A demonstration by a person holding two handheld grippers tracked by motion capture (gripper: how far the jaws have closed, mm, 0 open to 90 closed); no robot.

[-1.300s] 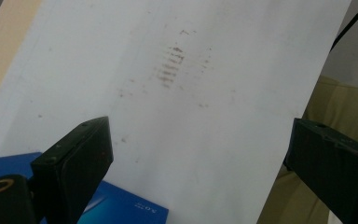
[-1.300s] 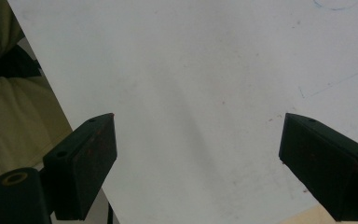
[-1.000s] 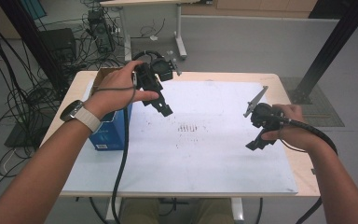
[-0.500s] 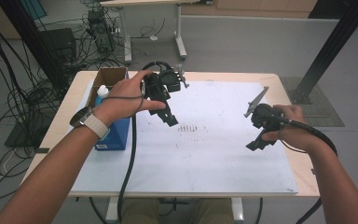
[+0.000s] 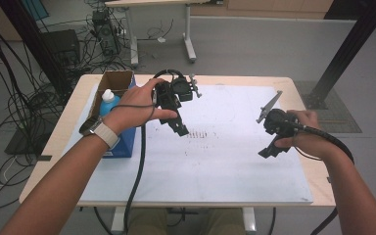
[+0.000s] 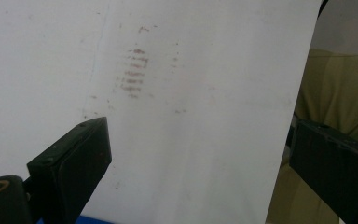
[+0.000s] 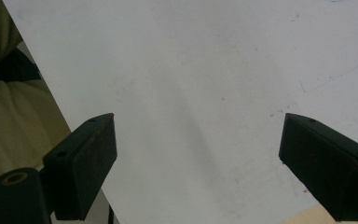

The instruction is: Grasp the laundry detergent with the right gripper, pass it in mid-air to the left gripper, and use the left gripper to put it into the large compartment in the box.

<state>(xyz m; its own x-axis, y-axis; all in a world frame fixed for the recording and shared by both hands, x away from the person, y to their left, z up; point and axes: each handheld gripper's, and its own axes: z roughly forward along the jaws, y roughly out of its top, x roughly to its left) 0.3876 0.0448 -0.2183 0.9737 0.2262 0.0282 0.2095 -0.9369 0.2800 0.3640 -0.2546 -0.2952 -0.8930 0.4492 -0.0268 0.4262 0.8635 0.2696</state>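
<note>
Left tongs (image 5: 180, 128), wide and empty, have descended from the cardboard box (image 5: 116, 84) toward the smudged white sheet (image 5: 225, 161); right tongs (image 5: 272, 148) likewise wide, unmoved.

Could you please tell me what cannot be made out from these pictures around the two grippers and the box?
- Cardboard box, high view: its inside is hidden by its walls and the left hand.
- Bottle, high view: its lower part is hidden in the blue box.
- Reddish marks on the white sheet, left gripper view: too faint to read.
</note>
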